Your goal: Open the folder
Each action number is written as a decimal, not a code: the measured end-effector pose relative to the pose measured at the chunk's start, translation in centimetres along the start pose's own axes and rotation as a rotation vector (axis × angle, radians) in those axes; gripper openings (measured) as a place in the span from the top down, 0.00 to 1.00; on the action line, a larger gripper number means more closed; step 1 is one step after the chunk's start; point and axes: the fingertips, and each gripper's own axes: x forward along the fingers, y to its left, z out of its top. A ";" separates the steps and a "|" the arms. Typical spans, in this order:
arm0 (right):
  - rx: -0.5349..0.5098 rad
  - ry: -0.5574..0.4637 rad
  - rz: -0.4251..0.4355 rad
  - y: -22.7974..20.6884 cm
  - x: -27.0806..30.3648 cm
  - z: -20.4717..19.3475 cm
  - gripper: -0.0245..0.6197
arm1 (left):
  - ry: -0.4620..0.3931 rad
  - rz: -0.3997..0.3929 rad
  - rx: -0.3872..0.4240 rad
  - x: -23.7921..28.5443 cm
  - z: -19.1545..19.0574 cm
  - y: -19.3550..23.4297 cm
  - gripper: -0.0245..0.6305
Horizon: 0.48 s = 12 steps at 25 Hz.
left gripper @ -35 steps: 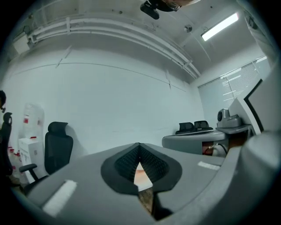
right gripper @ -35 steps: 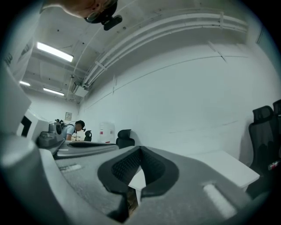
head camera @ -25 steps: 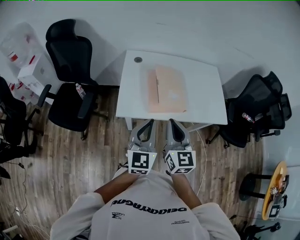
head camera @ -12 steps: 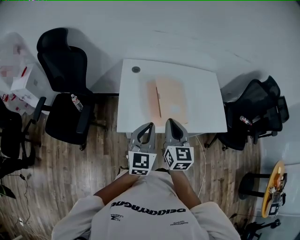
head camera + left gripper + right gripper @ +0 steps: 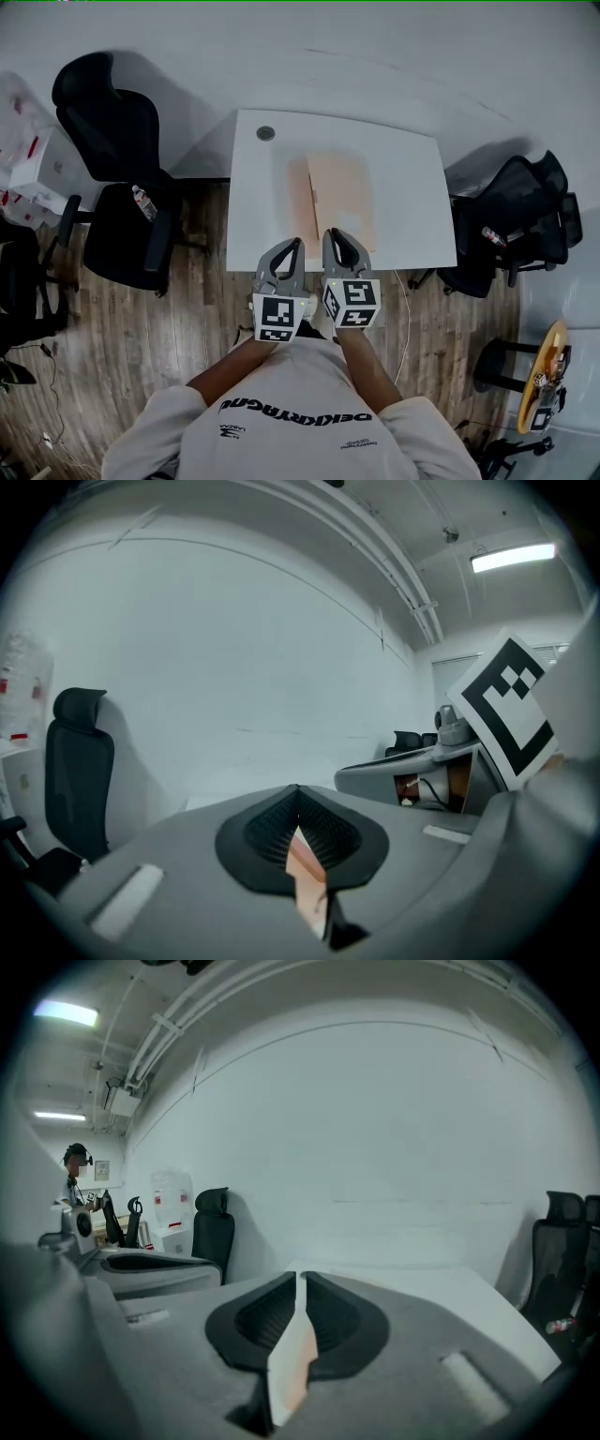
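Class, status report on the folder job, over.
Left gripper shut, empty. Right gripper jaws just opening, nothing between. Folder flat on table, ungripped. Nothing blocking.

White table (image 5: 403, 187), peach folder (image 5: 339, 199) on it

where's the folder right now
In the head view the folder lies flat on the middle of the white table, reaching toward the near edge, right of the round cable hole in the far left corner.

Black chairs (image 5: 112, 187) beside white table (image 5: 412, 206)
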 end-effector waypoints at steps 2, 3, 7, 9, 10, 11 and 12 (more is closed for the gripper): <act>-0.008 0.026 0.006 -0.5 1.0 -0.8 0.92 | 0.014 0.013 -0.004 0.9 -0.5 0.6 0.97; -0.014 0.040 0.011 -0.6 1.6 -1.1 0.91 | 0.020 0.020 -0.005 1.3 -0.7 0.9 0.97; -0.037 0.097 0.031 -1.6 4.0 -2.1 0.88 | 0.052 0.042 -0.014 3.2 -1.9 1.3 0.97; -0.051 0.124 0.041 -2.0 4.9 -2.7 0.87 | 0.069 0.050 -0.020 3.9 -2.5 1.3 0.97; -0.056 0.140 0.048 -2.1 5.5 -3.0 0.86 | 0.077 0.055 -0.023 4.2 -2.8 1.4 0.97; -0.057 0.157 0.056 -2.2 6.0 -3.4 0.84 | 0.085 0.061 -0.025 4.5 -3.1 1.7 0.97; -0.057 0.174 0.064 -2.2 6.6 -3.8 0.82 | 0.093 0.067 -0.028 4.8 -3.4 1.9 0.97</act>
